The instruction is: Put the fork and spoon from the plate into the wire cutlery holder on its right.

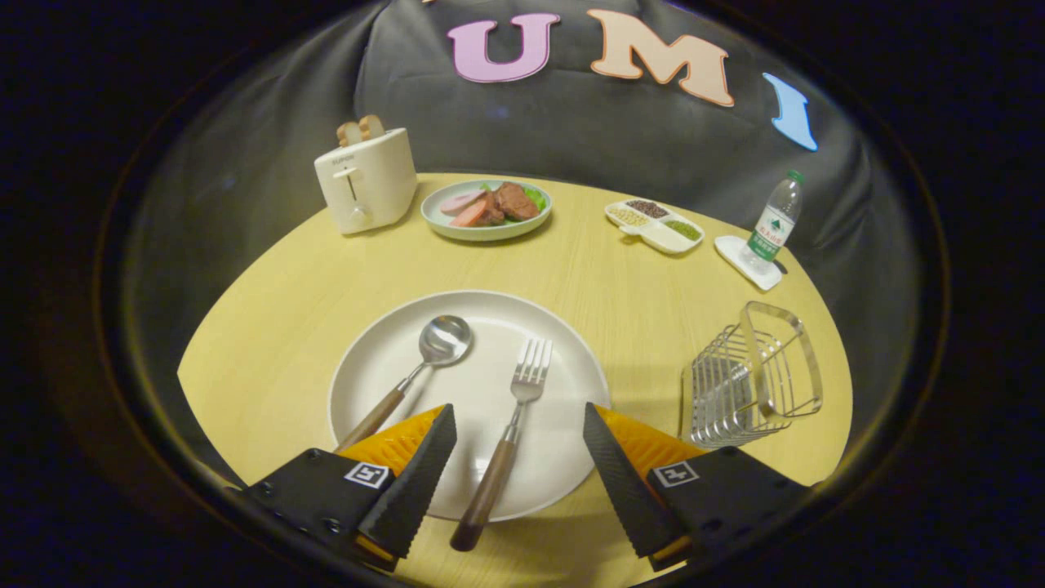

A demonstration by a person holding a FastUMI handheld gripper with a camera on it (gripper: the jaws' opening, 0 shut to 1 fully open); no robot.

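Round wooden table [269, 327] under a dark cloth backdrop, and we're hovering low over the near edge of it. Right below sits the big white plate [384, 359], with the spoon [424, 359] lying on its left half, bowl pointing away, and the fork [510, 425] down the middle, tines away, its brown handle poking over the plate's near rim. Handy, that: the overhang gives something to pinch without scraping the plate.

The gripper [518, 457] is spread wide and holding nothing, its fingers standing either side of the fork's handle, not touching it. Looks like the fork is the first target, and the line-up is nearly there; I'd say a drop and a squeeze on the handle comes next.

Off to the right of the plate, near but apart from it, the wire cutlery holder [751, 376] waits upright with its mouth open to the top, so cutlery should go in handle-down or tines-down from above.

Further back, well clear of the action: a toaster [367, 180] with bread in its slots, a plate of food [487, 209], a divided snack tray [655, 224] and a water bottle [774, 220] on a coaster. Nothing moved into the holder yet.
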